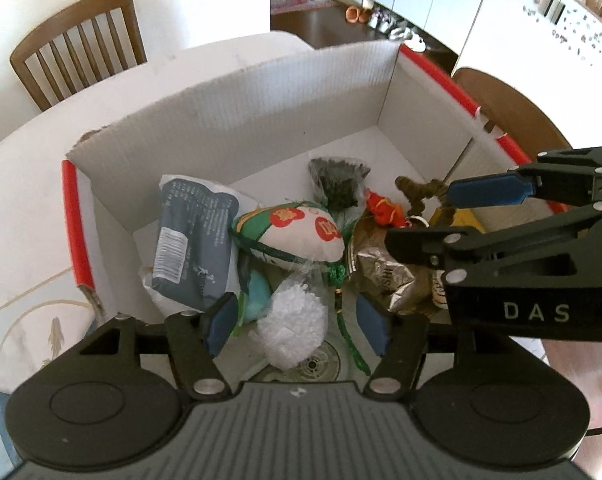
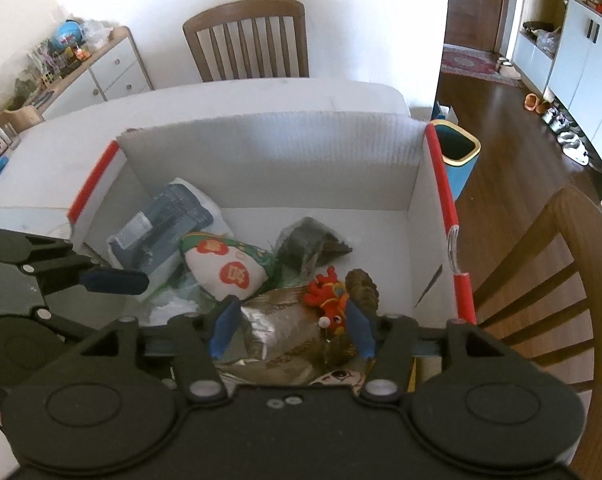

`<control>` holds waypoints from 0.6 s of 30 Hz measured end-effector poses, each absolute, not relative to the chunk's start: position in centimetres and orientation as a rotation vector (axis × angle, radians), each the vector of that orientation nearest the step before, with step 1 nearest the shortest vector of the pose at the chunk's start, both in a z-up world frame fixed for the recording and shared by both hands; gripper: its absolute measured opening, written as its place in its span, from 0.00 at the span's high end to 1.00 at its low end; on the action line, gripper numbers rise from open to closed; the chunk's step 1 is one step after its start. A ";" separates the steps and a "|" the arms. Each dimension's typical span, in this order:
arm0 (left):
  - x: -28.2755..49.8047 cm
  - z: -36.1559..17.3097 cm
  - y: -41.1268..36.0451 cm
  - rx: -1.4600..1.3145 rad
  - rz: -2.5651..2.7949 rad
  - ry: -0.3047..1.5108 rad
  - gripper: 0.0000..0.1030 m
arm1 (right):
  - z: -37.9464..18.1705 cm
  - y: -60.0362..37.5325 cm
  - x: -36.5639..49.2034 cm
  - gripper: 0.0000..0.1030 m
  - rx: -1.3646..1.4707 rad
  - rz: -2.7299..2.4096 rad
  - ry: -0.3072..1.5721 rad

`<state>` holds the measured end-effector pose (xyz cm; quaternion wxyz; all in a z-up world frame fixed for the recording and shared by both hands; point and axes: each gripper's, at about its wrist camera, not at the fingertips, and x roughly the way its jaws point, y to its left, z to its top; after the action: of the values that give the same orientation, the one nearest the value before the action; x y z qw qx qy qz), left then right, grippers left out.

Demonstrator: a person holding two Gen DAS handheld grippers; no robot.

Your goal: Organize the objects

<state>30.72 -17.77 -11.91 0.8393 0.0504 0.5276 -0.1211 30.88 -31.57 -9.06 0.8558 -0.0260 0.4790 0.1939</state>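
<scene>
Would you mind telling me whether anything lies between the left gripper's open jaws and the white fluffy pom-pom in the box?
Nothing visible does. The left gripper hangs open right over the white pom-pom, which lies uncovered atop the pile in the cardboard box; only a green cord runs beside it.

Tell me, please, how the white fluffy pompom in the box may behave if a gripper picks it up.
The white pompom looks like loose yarn, so it is probably very light and would squash between the fingers. Its clear wrapping seems slippery. Being round, it may roll if pushed.
</scene>
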 end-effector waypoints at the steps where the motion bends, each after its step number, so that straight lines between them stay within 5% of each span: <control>1: 30.4 -11.5 -17.6 0.099 -0.259 1.105 0.35 | -8.7 -31.5 30.6 0.41 -0.052 0.414 0.998; 18: 24.2 -5.0 -14.0 0.027 -0.288 0.891 0.34 | -2.5 -31.1 24.3 0.29 0.049 0.427 0.843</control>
<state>24.18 -13.97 -4.96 0.8923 0.0128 0.4292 -0.1390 24.34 -31.06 -2.47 0.8903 0.0237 0.4057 0.2056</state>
